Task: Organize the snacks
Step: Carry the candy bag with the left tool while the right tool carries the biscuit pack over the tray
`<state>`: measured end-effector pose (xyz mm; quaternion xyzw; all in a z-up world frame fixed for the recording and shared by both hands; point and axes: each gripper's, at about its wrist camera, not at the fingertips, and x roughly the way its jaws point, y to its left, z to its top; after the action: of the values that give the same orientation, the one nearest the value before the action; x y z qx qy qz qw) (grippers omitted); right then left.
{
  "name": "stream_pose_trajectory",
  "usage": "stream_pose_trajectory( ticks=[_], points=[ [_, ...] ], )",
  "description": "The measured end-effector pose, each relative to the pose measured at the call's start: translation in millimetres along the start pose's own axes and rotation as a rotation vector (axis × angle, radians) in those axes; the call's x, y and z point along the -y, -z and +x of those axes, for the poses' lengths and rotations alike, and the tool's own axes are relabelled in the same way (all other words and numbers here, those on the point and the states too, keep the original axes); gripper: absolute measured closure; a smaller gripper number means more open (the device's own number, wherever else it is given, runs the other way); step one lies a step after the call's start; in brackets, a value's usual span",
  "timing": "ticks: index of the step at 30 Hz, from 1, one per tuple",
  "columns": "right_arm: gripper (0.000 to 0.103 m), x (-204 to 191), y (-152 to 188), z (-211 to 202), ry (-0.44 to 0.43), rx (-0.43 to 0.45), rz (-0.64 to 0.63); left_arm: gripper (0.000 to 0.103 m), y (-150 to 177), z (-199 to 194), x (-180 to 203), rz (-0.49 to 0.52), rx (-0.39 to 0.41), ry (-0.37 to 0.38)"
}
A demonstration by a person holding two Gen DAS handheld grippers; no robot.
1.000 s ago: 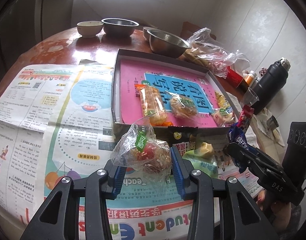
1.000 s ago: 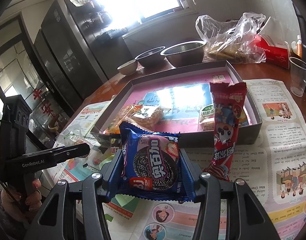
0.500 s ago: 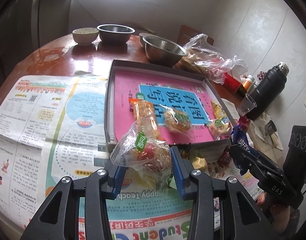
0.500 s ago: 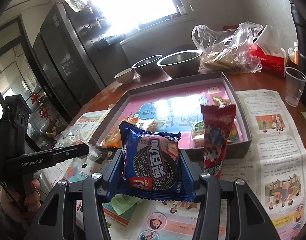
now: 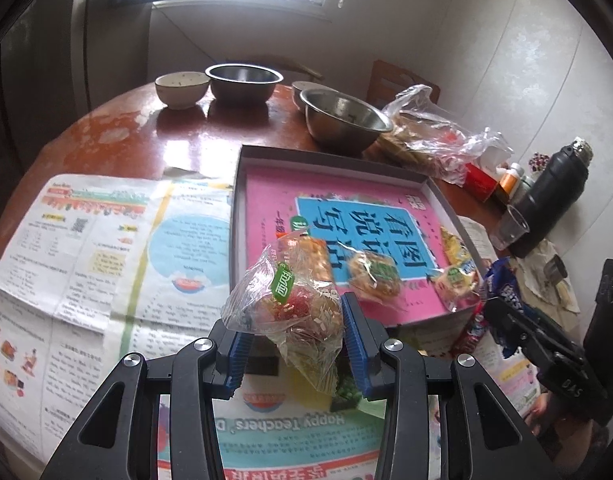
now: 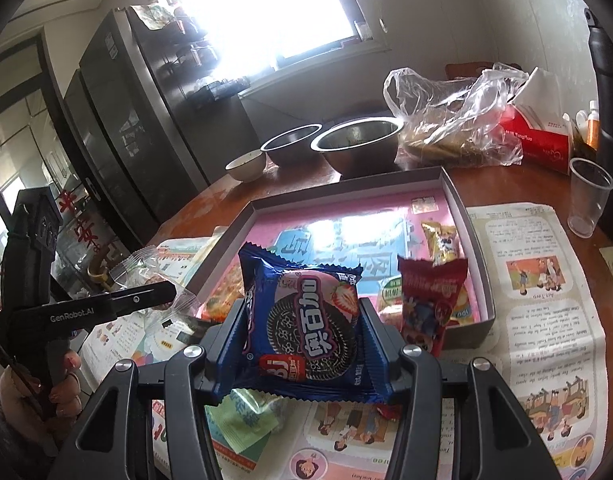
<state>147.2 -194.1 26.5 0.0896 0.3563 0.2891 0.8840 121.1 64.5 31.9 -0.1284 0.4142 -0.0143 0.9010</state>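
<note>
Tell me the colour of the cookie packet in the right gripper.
Dark blue cookie packet, best in right wrist view.

My tray (image 5: 442,200) rests on the table (image 5: 118,132) with newspaper (image 5: 106,240) to its left, bowls (image 5: 342,120) behind, and wrapped snacks (image 5: 374,276) inside.

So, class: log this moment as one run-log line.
left hand-held gripper: shut on clear snack bag | right hand-held gripper: shut on blue cookie packet | box: holds snacks

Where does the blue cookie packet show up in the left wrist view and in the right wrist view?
Left wrist: blue cookie packet at the right edge, held by the right gripper.
Right wrist: the packet sits centre, between the fingers.
Shared landmark: the grey box with its pink lining.
</note>
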Motion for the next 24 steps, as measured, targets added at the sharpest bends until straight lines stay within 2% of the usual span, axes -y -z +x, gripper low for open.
stream_pose_trajectory(
  ticks=[14,24],
  points=[
    [0.050,-1,-18,7,0.014,0.016,-0.003,0.059,-16,16,-11,-0.006,-0.017,-0.022],
    [0.050,0,-24,15,0.015,0.006,0.006,0.059,-23,34,-11,0.027,-0.034,-0.087]
  ],
)
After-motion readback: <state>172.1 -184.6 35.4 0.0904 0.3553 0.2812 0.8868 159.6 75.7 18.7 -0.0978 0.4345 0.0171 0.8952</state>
